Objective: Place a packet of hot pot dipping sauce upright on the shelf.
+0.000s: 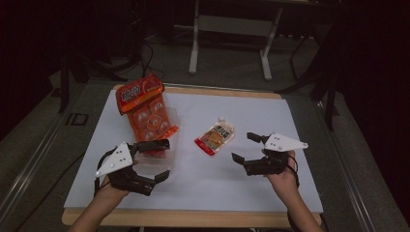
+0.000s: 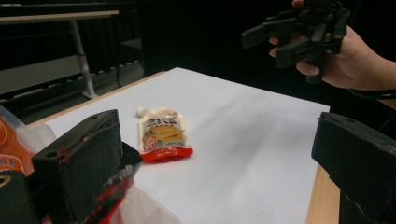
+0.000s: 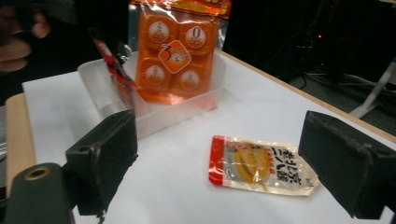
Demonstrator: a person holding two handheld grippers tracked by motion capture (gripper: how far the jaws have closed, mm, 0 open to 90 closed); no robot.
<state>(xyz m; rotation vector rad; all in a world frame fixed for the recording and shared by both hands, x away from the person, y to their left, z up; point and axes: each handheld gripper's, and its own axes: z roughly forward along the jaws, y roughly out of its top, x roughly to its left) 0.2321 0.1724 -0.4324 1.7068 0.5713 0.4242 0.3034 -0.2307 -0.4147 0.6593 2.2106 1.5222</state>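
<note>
Table (image 1: 270, 183) carried a clear tray (image 3: 154, 112) holding an orange packet (image 3: 180, 51), apparently packed. Small pouch (image 1: 215, 137) lay loose ahead of the right gripper (image 1: 249, 147), not yet collected. Left gripper (image 1: 157, 159) stood jaws spread beside the tray; right likewise spread, empty, raised.

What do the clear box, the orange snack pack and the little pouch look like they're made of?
The clear box looks like thin translucent plastic: you see through its frosted walls. The orange snack pack looks like glossy plastic film over moulded cups, catching glare. The little pouch seems a flexible printed foil or plastic sachet, flat with a sealed red edge.
</note>
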